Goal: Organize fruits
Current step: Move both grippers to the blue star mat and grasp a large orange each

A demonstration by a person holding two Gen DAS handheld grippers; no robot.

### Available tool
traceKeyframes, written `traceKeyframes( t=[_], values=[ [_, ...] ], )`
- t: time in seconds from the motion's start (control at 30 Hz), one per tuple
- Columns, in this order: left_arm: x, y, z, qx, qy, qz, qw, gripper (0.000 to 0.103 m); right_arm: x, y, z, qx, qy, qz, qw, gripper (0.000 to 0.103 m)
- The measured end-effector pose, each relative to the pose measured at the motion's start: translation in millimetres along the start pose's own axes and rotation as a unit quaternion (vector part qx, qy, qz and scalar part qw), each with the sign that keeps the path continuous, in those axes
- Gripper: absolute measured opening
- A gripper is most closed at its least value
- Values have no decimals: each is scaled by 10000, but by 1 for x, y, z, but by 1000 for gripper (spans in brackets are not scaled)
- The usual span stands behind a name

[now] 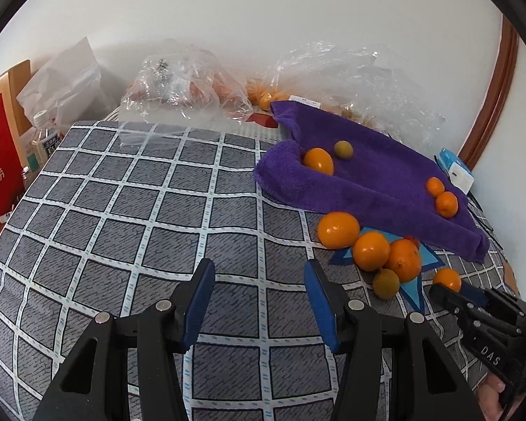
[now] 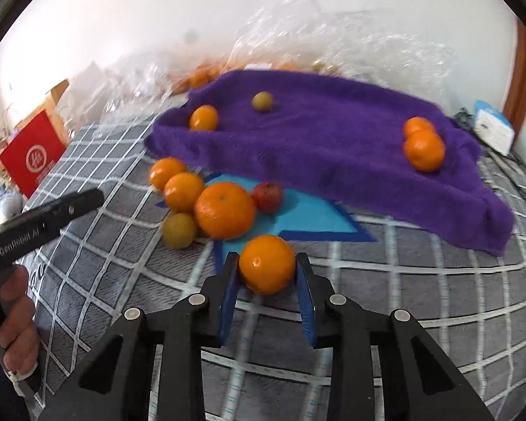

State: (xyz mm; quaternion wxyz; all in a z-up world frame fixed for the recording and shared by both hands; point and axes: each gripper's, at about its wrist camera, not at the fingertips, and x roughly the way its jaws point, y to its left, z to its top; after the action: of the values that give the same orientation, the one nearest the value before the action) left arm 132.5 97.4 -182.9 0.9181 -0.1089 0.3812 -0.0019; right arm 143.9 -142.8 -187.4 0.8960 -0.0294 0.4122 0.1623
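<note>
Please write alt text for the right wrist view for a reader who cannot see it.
The right gripper holds an orange between its blue-padded fingers over a grey checked cloth. Just beyond lies a cluster of oranges with a small red fruit, and farther back a purple towel carrying four more fruits.
</note>
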Motion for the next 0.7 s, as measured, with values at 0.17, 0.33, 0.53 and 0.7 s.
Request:
traceKeyframes(
  t=[0.17,0.33,0.53,0.7],
  values=[
    [2,-21,10,273,269,-168,9991,50,-9,-47,3,358,-114,-407,9985,31],
    [22,-38,25,458,447,-40,9979,50,-5,-92,6,786,-38,-600,9951,31],
    [48,-48,24,674,668,-65,9955,50,-2,-109,0,999,-45,-453,9940,31],
    [56,-59,28,791,561,-35,9953,51,-4,-110,-2,1038,-58,-394,9938,31]
  ],
)
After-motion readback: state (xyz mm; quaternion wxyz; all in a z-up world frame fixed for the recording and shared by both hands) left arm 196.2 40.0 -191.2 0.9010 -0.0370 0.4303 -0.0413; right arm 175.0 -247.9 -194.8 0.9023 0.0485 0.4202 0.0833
